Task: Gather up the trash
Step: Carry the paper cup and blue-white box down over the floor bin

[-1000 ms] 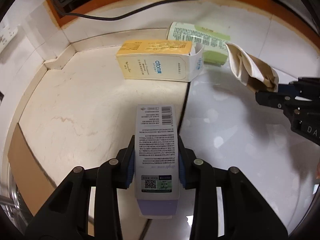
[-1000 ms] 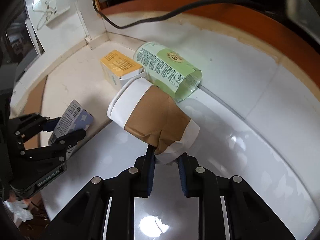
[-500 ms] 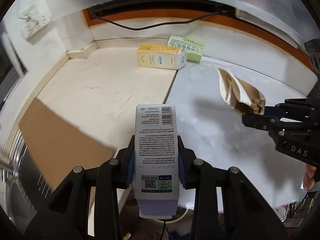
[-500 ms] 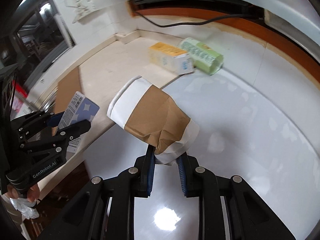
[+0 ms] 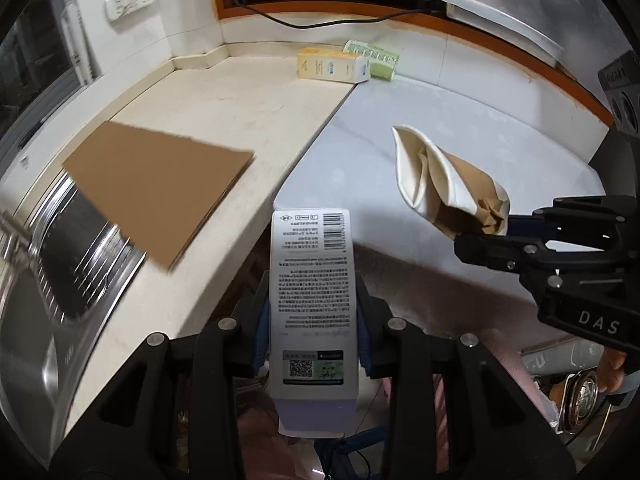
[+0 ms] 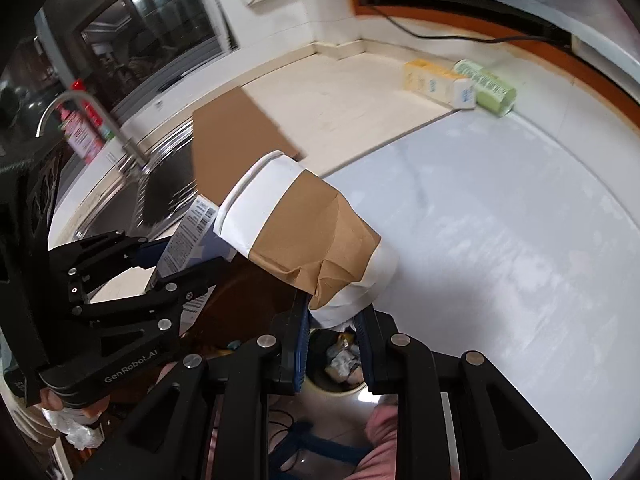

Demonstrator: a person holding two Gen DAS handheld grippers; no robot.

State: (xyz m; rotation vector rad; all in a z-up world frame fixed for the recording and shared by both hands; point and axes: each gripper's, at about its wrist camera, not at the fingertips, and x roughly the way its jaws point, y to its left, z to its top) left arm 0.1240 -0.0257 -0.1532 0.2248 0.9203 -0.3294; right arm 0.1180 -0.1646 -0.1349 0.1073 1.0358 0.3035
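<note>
Both grippers have pulled back off the counter (image 5: 224, 92) since the earlier frames, so the yellow box (image 5: 332, 67) and green carton (image 5: 374, 59) now sit small at top centre, touching, and a sink (image 5: 60, 264) with a cardboard sheet (image 5: 160, 192) over its edge has come in at left. Left gripper (image 5: 312, 320) is clamped on a white printed box (image 5: 311, 280) at bottom centre, right gripper (image 6: 334, 340) is clamped on the base of a crushed paper cup (image 6: 308, 240), mid-frame in its own view and right of centre in the left view. Below the cup, a bin (image 6: 338, 364) with trash shows between the right fingers.
</note>
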